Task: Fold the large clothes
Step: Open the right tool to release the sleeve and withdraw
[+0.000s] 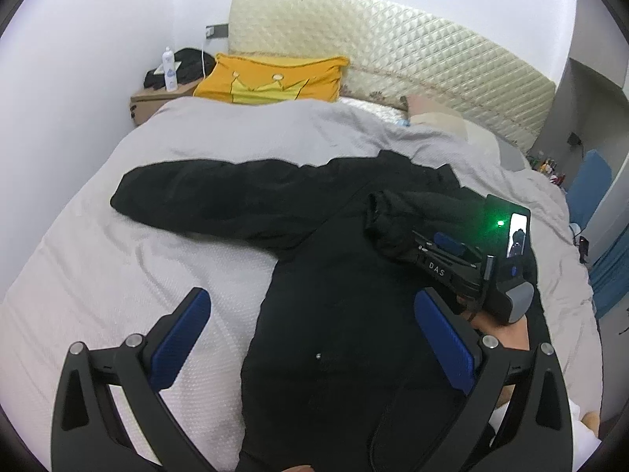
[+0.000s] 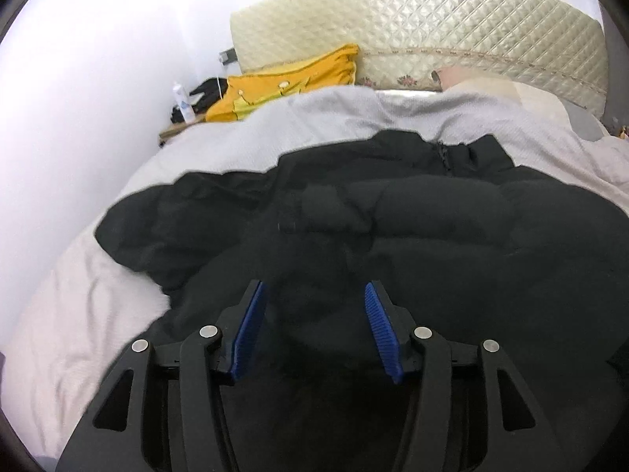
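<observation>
On the bed [image 1: 98,275], spread over a grey cover, lies a black jacket [image 1: 334,314], its body running straight away from the left tool [image 1: 310,342] toward the headboard [image 1: 393,47]. The left tool hangs above the lower body of the jacket with its blue pads wide apart and nothing between them; its left pad is over bare cover, its right pad over black cloth.

One sleeve [image 1: 204,192] stretches out flat ahead and to the left of that tool, its long axis crossing the bed sideways, the cuff end well apart from the body. The other sleeve [image 1: 397,220] has been brought in over the chest, ahead and to the right of the left tool. In the left view the right tool [image 1: 401,244] appears clamped on its bunched end, though in its own view the pads look partly apart with dark cloth [image 2: 314,326] between them, so the grip may be loose.

The outstretched sleeve probably matters next: it lies on the left tool's side, so that tool is nearer. Reaching it would mean moving forward and left to the cuff, then drawing it across along the sleeve's own axis.

A yellow cushion [image 1: 271,78] sits far ahead by the headboard.
</observation>
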{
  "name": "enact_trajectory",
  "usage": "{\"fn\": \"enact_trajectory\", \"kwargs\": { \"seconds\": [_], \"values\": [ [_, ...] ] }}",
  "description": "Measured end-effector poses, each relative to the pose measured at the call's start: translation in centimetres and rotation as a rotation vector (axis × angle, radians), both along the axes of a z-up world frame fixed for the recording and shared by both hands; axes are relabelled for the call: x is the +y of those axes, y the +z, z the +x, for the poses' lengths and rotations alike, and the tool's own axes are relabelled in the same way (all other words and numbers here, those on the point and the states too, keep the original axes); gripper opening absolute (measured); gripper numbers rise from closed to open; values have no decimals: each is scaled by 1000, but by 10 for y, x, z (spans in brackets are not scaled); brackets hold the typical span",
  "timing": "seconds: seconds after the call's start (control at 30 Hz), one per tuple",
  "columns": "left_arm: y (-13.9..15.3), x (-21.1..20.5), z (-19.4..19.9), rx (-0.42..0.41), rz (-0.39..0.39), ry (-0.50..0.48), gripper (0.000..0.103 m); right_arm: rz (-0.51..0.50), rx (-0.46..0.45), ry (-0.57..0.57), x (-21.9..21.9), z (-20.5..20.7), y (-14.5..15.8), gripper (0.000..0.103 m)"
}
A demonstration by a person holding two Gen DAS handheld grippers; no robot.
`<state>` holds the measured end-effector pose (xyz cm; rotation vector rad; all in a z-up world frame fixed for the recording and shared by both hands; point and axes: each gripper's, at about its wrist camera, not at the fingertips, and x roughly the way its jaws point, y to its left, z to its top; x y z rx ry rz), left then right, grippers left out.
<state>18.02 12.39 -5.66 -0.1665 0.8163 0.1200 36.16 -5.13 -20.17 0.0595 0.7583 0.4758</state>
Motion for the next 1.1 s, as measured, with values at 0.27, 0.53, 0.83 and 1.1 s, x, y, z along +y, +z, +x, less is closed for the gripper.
{"fn": "enact_trajectory", "kwargs": {
  "seconds": [0.27, 0.53, 0.83, 1.1],
  "values": [
    [36, -23, -19, -65, 19, -31, 103, 25, -99, -48, -35, -41, 82, 71],
    [67, -40, -42, -127, 29, -47, 103, 44, -197, -115, -72, -92, 155, 78],
    [80, -53, -66, -169, 48, -76, 103, 55, -286, -158, -104, -157, 202, 84],
    [83, -60, -82, -190, 58, -105, 103, 30, -343, -202, -125, -214, 222, 87]
  ]
}}
